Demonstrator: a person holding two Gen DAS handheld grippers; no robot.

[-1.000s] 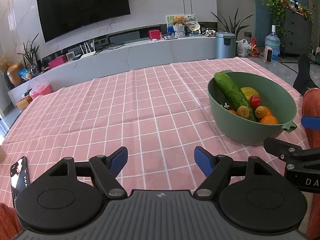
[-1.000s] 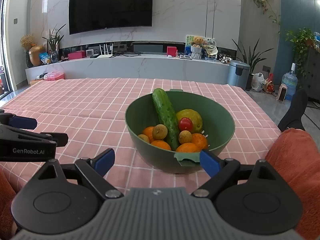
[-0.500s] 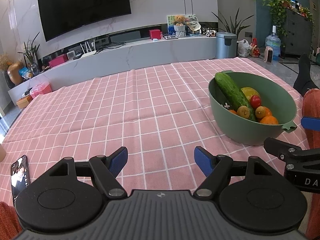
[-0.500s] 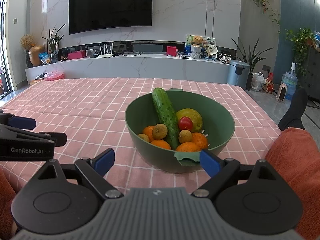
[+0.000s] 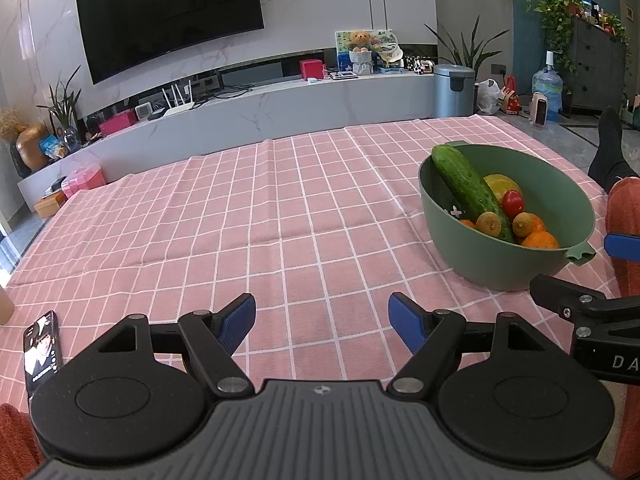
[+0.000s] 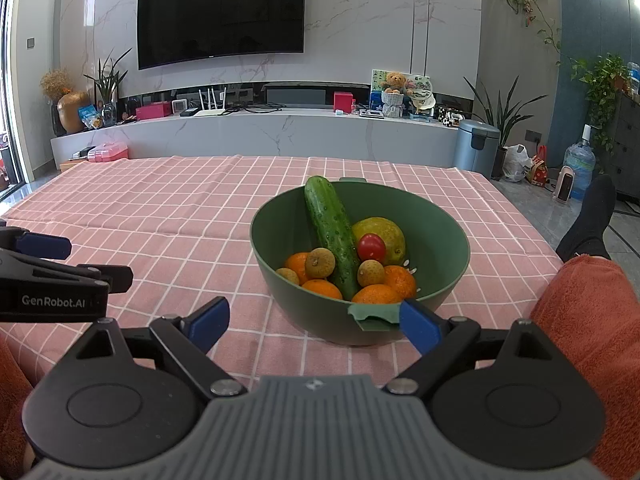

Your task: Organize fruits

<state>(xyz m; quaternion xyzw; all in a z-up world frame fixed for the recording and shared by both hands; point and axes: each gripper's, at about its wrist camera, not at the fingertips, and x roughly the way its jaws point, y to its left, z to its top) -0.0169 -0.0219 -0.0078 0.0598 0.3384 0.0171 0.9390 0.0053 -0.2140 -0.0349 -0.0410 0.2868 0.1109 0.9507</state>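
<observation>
A green bowl (image 6: 280, 236) stands on the pink checked tablecloth, right of centre; it also shows in the left wrist view (image 5: 560, 204). It holds a cucumber (image 6: 332, 236), a yellow-green fruit (image 6: 386, 232), a red tomato (image 6: 371, 246), several oranges (image 6: 376, 294) and small brown fruits (image 6: 320, 263). My right gripper (image 6: 314, 322) is open and empty, just in front of the bowl's near rim. My left gripper (image 5: 322, 316) is open and empty over bare cloth, left of the bowl.
A phone (image 5: 40, 354) lies at the table's near left edge. The tablecloth (image 5: 240, 208) spreads wide to the left and back. An orange-red cushion (image 6: 592, 320) sits at the right. A TV console stands beyond the table.
</observation>
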